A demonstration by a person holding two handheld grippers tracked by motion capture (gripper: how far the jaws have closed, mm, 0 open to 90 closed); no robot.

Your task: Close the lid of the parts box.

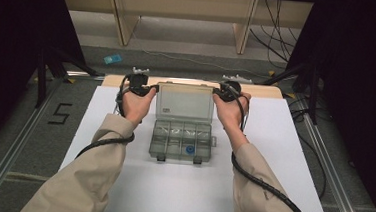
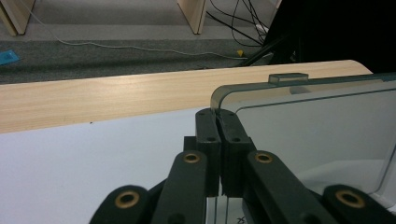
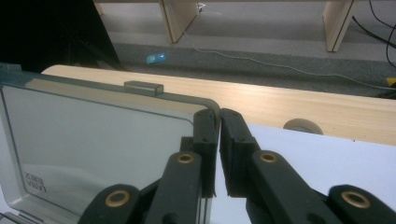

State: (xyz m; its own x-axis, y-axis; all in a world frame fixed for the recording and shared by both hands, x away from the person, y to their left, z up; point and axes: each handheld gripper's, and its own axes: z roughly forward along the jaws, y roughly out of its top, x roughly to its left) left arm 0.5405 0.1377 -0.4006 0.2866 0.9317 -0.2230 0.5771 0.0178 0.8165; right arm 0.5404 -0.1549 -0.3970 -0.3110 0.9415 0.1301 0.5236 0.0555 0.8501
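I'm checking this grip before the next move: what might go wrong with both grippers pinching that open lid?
Both holds look shallow: the left gripper and right gripper pinch only the clear lid at its top corners, so a pad might slip off. Uneven hands may twist the lid or tip the organizer box, shaking the blue part out of its compartment.

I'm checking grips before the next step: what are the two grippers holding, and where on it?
Both hold the box's open clear lid: the left gripper pinches its upper left corner edge, the right gripper its upper right corner edge.
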